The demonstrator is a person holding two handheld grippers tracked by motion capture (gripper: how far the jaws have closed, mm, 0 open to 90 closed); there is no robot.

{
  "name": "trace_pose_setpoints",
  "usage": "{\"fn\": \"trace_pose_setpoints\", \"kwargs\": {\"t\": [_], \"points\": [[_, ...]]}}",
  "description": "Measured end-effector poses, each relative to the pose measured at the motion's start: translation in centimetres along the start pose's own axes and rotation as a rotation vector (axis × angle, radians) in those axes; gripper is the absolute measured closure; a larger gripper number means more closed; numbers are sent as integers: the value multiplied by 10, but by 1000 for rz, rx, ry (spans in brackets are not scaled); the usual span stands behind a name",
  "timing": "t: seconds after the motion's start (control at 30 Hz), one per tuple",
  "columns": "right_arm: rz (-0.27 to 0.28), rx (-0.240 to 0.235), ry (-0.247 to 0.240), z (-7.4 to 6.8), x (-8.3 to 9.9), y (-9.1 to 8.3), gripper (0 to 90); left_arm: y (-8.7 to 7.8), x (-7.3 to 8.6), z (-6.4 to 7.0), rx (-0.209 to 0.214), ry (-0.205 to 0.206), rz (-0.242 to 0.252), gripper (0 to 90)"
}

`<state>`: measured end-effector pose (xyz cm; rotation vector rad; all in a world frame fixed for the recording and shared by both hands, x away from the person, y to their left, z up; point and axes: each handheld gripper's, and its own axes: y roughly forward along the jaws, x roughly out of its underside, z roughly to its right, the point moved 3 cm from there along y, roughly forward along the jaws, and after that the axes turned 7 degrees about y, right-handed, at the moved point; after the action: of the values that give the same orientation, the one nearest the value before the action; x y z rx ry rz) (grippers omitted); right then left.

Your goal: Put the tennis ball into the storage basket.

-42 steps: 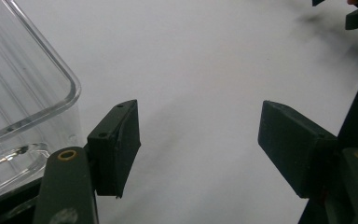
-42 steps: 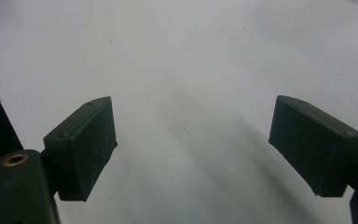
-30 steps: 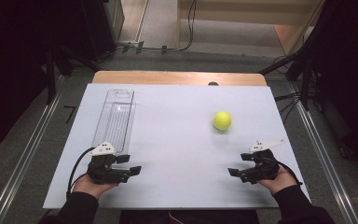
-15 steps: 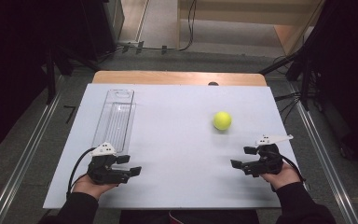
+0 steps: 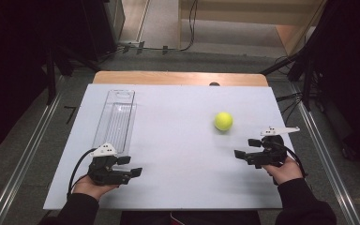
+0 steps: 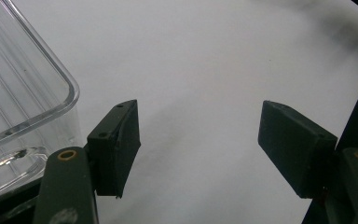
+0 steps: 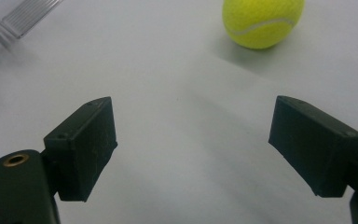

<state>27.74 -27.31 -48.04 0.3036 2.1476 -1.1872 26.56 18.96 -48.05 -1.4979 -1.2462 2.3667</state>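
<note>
At the near edge of the table (image 5: pixel 178 187), two sleeved forearms come in from below, each hand wrapped around a gripper. The left gripper (image 5: pixel 133 168) lies low over the table's near left corner, held by the left hand (image 5: pixel 91 186) with its palm under the body and the jaws pointing toward the middle of the table. Its jaws stand wide apart with nothing but bare white surface between them, as the left gripper view (image 6: pixel 198 140) shows plainly. A black cable loops from its back toward the near edge.

The right gripper (image 5: pixel 240 155) sits a little farther in, toward the right edge, held by the right hand (image 5: pixel 285 169) with the wrist angled inward, so that the jaws point left across the table. Its jaws are also spread wide and hold nothing, seen in the right gripper view (image 7: pixel 193 140).

Just beyond the left gripper stands a clear plastic box (image 5: pixel 116 119), long and narrow, running along the left side toward the far edge. The tennis ball (image 5: pixel 223 121) rests on the table's right half, near the right gripper but apart from it, beyond its jaws.
</note>
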Motion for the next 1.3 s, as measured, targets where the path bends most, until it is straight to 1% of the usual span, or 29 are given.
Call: {"fn": "trace_pose_setpoints", "kwargs": {"t": [0.03, 0.07, 0.17, 0.27, 0.33, 0.37, 0.4, 0.43, 0.47, 0.57, 0.67, 1.03, 1.13, 1.17, 1.2, 1.3], "points": [[0, 0, 0, 0, 0, 0, 129, 0, 0, 0, 0, 0, 0, 302], [5, 11, -9, 1, -3, -1, 129, 0, 0, 0, 0, -1, 0, 302], [7, 15, -1, 1, -6, -1, 129, 0, 0, 0, 0, -1, 0, 301], [0, 15, -3, 3, -11, -1, 129, 0, 0, 0, 2, -3, 2, 302], [-1, 9, 4, 3, -12, -1, 129, 0, 0, 0, 2, -5, 1, 302], [-4, 7, 25, 3, -15, -1, 129, 0, 0, 0, 2, -4, 1, 301], [-4, 7, 25, 3, -15, -1, 129, 0, 0, 0, 4, -5, 0, 301], [-15, 0, 6, 1, -16, -1, 129, 0, 0, 0, 5, -4, 0, 301], [-18, 1, 4, 0, -18, -1, 128, 0, 0, 0, 6, -6, -1, 301], [-17, -6, 4, 0, -20, 0, 128, 1, 0, 0, 17, -10, -1, 301], [-19, -2, -2, 0, -25, 0, 129, 1, 0, 0, 14, -10, 0, 301], [-4, 17, 3, 4, -42, -1, 129, 1, 0, 0, 9, -10, -3, 301], [0, 17, -6, 3, -45, -2, 129, 0, 0, -1, 10, -13, -3, 302], [4, 21, -15, 3, -48, -2, 129, 0, 0, -1, 10, -13, -3, 301], [4, 24, -13, 3, -50, -2, 129, 1, 0, 0, 15, -13, -3, 301], [3, 25, -15, 3, -52, -1, 129, 1, 0, 0, 15, -11, 1, 301]]}}
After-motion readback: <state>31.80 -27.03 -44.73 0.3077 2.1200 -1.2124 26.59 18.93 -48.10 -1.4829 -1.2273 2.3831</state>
